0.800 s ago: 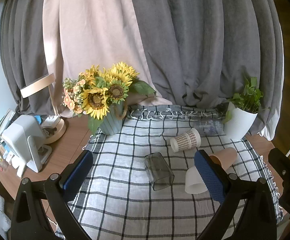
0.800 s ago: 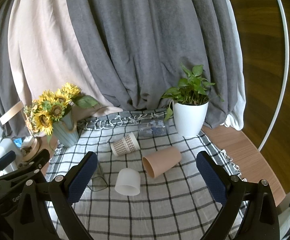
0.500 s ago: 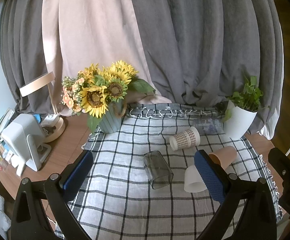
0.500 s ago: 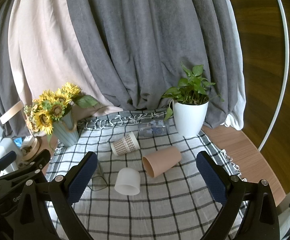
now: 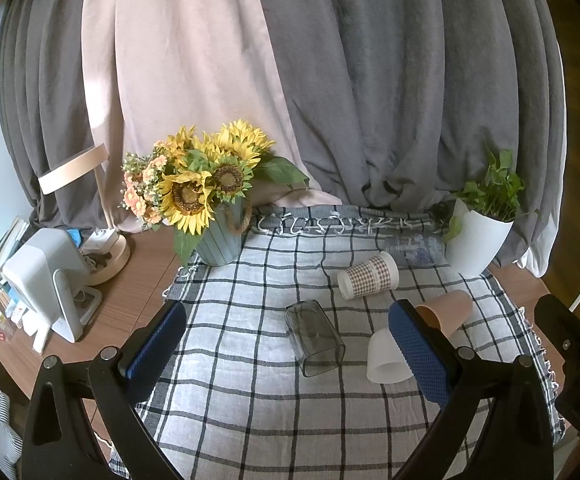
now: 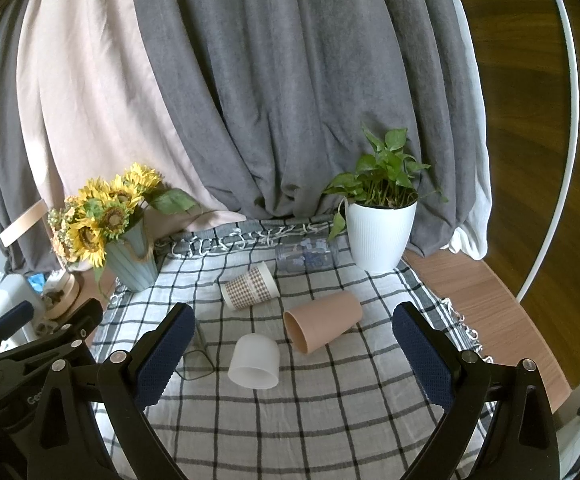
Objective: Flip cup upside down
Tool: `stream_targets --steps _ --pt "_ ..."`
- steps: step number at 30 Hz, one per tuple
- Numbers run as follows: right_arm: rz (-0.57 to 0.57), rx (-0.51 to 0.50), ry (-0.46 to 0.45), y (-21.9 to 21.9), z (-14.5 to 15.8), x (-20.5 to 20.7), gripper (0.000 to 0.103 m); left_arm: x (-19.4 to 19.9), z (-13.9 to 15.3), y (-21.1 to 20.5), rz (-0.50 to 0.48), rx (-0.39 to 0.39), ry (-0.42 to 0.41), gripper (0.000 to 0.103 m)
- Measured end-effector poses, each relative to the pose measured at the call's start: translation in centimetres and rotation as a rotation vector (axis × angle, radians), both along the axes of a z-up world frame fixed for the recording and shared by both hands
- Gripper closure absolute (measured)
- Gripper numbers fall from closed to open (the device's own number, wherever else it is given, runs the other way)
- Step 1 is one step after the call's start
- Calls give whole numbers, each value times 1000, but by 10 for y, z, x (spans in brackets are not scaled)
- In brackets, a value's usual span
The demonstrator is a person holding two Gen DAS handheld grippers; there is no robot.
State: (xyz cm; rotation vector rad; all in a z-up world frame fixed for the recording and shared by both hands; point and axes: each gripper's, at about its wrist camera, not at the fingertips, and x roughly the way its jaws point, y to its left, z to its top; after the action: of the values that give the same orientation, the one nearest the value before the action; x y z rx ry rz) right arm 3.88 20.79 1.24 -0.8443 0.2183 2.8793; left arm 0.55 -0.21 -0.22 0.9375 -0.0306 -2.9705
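Several cups lie on their sides on a checked cloth (image 5: 249, 400): a clear grey square cup (image 5: 314, 337), a frosted white cup (image 6: 254, 361), a tan paper cup (image 6: 322, 321), a checked paper cup (image 6: 249, 286) and a clear patterned glass (image 6: 308, 256) at the back. My left gripper (image 5: 287, 344) is open and empty, hovering in front of the grey cup. My right gripper (image 6: 290, 356) is open and empty, hovering in front of the white and tan cups. The left gripper's body shows at the right view's left edge.
A sunflower vase (image 5: 219, 236) stands at the cloth's back left and a white potted plant (image 6: 380, 232) at the back right. A lamp base (image 5: 105, 252) and a white device (image 5: 49, 280) stand on the wooden table, left. Curtains hang behind.
Both views are nearly unchanged; the left gripper has drifted very slightly. Nothing was taken hold of or moved.
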Motion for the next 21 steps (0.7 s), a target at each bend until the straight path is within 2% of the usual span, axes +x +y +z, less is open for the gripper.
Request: stream_targets --steps 21 --pt "19 -2 -24 5 -8 -17 4 -17 -6 13 6 -28 -27 0"
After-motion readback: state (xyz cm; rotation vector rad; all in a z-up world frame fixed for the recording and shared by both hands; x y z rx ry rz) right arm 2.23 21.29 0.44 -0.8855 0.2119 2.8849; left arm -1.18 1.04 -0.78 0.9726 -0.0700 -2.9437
